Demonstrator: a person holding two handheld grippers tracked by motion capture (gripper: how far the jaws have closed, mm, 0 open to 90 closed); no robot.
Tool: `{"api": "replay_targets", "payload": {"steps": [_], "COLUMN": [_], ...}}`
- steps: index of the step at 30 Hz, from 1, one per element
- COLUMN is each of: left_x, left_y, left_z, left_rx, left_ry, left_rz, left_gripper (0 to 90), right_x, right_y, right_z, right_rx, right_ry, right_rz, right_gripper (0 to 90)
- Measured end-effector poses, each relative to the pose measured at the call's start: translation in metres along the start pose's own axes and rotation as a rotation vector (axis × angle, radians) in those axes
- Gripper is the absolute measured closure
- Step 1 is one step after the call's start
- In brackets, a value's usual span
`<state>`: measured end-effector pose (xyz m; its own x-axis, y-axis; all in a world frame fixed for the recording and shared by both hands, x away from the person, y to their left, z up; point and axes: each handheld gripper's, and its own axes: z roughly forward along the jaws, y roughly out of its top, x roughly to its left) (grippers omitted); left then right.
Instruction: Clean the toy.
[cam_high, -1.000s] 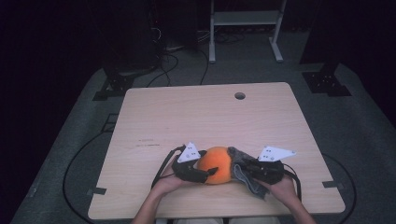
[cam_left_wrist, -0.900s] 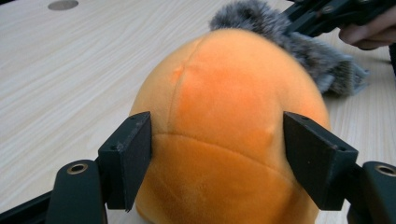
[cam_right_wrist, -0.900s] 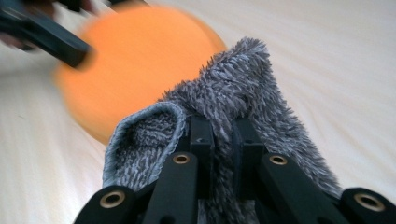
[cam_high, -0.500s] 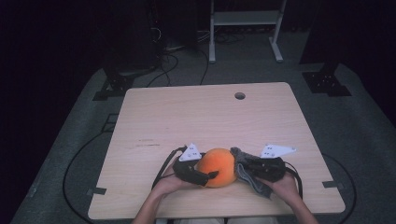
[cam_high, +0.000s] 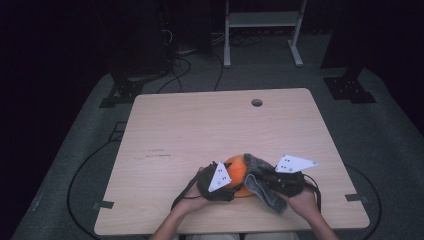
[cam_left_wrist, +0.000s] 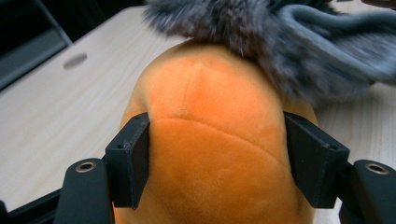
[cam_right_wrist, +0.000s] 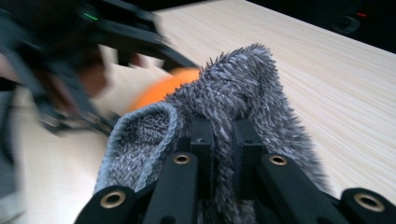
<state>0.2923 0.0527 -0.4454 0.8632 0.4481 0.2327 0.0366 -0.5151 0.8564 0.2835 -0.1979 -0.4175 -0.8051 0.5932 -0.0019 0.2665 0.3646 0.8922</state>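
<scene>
**Grey cloth meeting orange plush near the table's front edge**

High view: the orange plush (cam_high: 237, 172) lies on the table (cam_high: 210, 130) between both hands. The left tongs (cam_high: 227, 181) reach it from 9 o'clock; the right tongs (cam_high: 260, 181) bring the grey fuzzy cloth (cam_high: 261, 186) from 3 o'clock.

Left gripper view: the left tongs (cam_left_wrist: 217, 149), their jaws having just been closing, clasp the plush (cam_left_wrist: 215, 154) by both flanks, its long axis running toward 12 o'clock, where the cloth (cam_left_wrist: 289, 42) drapes its far end.

Right gripper view: the right tongs (cam_right_wrist: 224, 135) are pressed together, pinching the cloth (cam_right_wrist: 233, 88); the plush (cam_right_wrist: 168, 86) lies toward 11 o'clock.
</scene>
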Motion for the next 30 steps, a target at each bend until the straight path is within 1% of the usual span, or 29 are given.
{"api": "replay_targets", "payload": {"steps": [1, 2, 3, 4, 5, 6, 7, 9, 10, 11, 12, 13, 14, 15, 16, 17, 18, 19, 20, 21, 22, 23, 24, 25, 26, 27, 28, 29, 30], "left_x": [-0.001, -0.002, -0.004, -0.005, -0.007, -0.008, -0.010, -0.012, -0.011, -0.010, -0.008, -0.005, -0.003, 0.000, 0.001, 0.003, 0.005, 0.006, 0.007, 0.008, 0.008, 0.010, 0.012, 0.014, 0.016, 0.016, 0.019, 0.022, 0.022], "left_y": [-0.001, 0.000, 0.001, 0.003, 0.003, 0.003, 0.004, 0.003, 0.002, 0.001, 0.000, -0.001, -0.003, -0.004, -0.005, -0.004, -0.001, 0.001, 0.002, 0.001, 0.000, -0.003, -0.005, -0.007, -0.008, -0.008, -0.011, -0.013, -0.014], "left_z": [0.000, 0.001, 0.002, 0.003, 0.003, 0.002, 0.002, 0.001, 0.000, 0.000, -0.001, -0.002, -0.002, -0.003, -0.004, -0.005, -0.005, -0.004, -0.005, -0.005, -0.005, -0.005, -0.005, -0.006, -0.006, -0.006, -0.007, -0.008, -0.008], "left_rx": [-0.005, -0.012, -0.014, -0.011, -0.014, -0.017, -0.016, -0.007, 0.005, 0.015, 0.027, 0.038, 0.039, 0.038, 0.031, 0.016, 0.004, -0.004, -0.010, -0.009, -0.004, 0.016, 0.023, 0.030, 0.034, 0.034, 0.039, 0.042, 0.041], "left_ry": [-0.005, -0.005, -0.003, 0.000, 0.001, 0.002, -0.001, 0.000, 0.002, 0.001, -0.001, -0.007, -0.017, -0.024, -0.035, -0.050, -0.050, -0.043, -0.032, -0.025, -0.025, -0.029, -0.026, -0.024, -0.022, -0.022, -0.024, -0.029, -0.030], "left_rz": [-0.007, -0.001, 0.006, 0.021, 0.039, 0.063, 0.074, 0.102, 0.108, 0.105, 0.091, 0.073, 0.053, 0.036, 0.018, -0.004, -0.032, -0.049, -0.050, -0.045, -0.047, -0.059, -0.079, -0.100, -0.110, -0.110, -0.133, -0.148, -0.150], "left_gripper": [30.1, 30.1, 30.1, 29.9, 29.7, 29.6, 29.3, 29.0, 29.3, 29.8, 30.1, 30.4, 30.4, 30.3, 29.8, 27.4, 20.6, 16.7, 15.2, 15.7, 19.9, 22.8, 25.7, 26.9, 28.0, 28.3, 28.4, 28.4, 28.3], "right_x": [-0.004, -0.009, -0.013, -0.012, -0.007, -0.001, 0.007, 0.016, 0.017, 0.013, 0.009, 0.002, -0.005, -0.011, -0.016, -0.018, -0.019, -0.016, -0.013, -0.009, -0.007, -0.006, -0.006, -0.009, -0.013, -0.013, -0.022, -0.025, -0.027], "right_y": [-0.002, -0.005, -0.006, -0.005, -0.001, 0.002, 0.008, 0.012, 0.012, 0.009, 0.007, 0.003, -0.002, -0.006, -0.011, -0.013, -0.015, -0.014, -0.011, -0.009, -0.007, -0.007, -0.009, -0.013, -0.017, -0.017, -0.029, -0.034, -0.037], "right_z": [0.000, 0.000, -0.002, -0.003, -0.004, -0.006, -0.007, -0.002, 0.002, 0.004, 0.005, 0.005, 0.003, 0.001, 0.000, -0.001, 0.000, 0.000, 0.000, 0.000, 0.000, 0.001, 0.003, 0.004, 0.005, 0.005, 0.007, 0.007, 0.008], "right_rx": [0.018, 0.032, 0.032, 0.035, 0.030, 0.000, -0.021, -0.019, -0.007, -0.008, -0.010, -0.009, -0.008, -0.009, -0.007, -0.005, -0.011, -0.020, -0.038, -0.056, -0.071, -0.068, -0.058, -0.055, -0.054, -0.054, -0.022, -0.007, 0.004], "right_ry": [-0.033, -0.054, -0.063, -0.078, -0.080, -0.044, -0.008, 0.032, 0.026, 0.025, 0.024, 0.006, -0.014, -0.026, -0.043, -0.050, -0.049, -0.054, -0.048, -0.028, -0.017, -0.017, -0.021, -0.027, -0.034, -0.034, -0.074, -0.082, -0.082], "right_rz": [0.003, 0.031, 0.069, 0.061, 0.031, 0.016, -0.012, -0.055, -0.069, -0.052, -0.028, -0.003, 0.029, 0.073, 0.099, 0.108, 0.122, 0.114, 0.095, 0.082, 0.073, 0.066, 0.065, 0.082, 0.110, 0.110, 0.167, 0.204, 0.222], "right_gripper": [81.0, 81.0, 81.1, 81.2, 81.2, 81.2, 81.1, 81.1, 81.1, 81.1, 81.1, 81.1, 81.1, 81.1, 81.2, 81.2, 81.2, 81.2, 81.2, 81.1, 81.1, 81.1, 81.1, 81.1, 81.0, 81.0, 81.1, 81.1, 81.1]}}
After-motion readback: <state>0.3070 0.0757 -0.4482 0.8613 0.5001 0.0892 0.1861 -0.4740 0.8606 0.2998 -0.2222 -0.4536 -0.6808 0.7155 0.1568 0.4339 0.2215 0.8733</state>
